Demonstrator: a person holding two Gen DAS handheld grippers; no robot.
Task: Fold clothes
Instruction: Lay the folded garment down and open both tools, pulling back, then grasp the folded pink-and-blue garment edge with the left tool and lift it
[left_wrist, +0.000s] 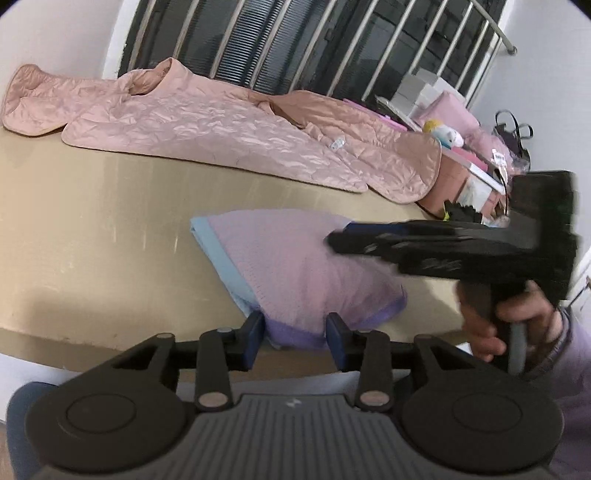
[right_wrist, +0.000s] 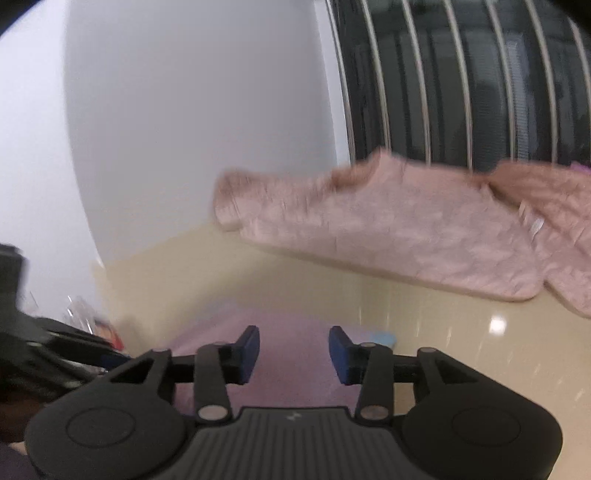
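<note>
In the left wrist view, we are seeing the left gripper (left_wrist: 295, 330) standing released at lower centre, its pads flanking the folded lilac garment (left_wrist: 295, 273) on the table (left_wrist: 92, 236) without pressing it. The right gripper (left_wrist: 334, 240) is reaching in from the right.

In the right wrist view, blurred, the right gripper (right_wrist: 293, 350) is likewise standing released, the garment (right_wrist: 291, 362) lying beneath and between its pads.

— What do the tools look like?
— Each is matte black: the left gripper (left_wrist: 295, 338) and right gripper (right_wrist: 294, 352) carry blue pads, silver pivot pins, round side discs and a ribbed grey centre plate.
— And the person?
— A lilac sleeve (left_wrist: 576, 369) covers the right wrist.
</note>
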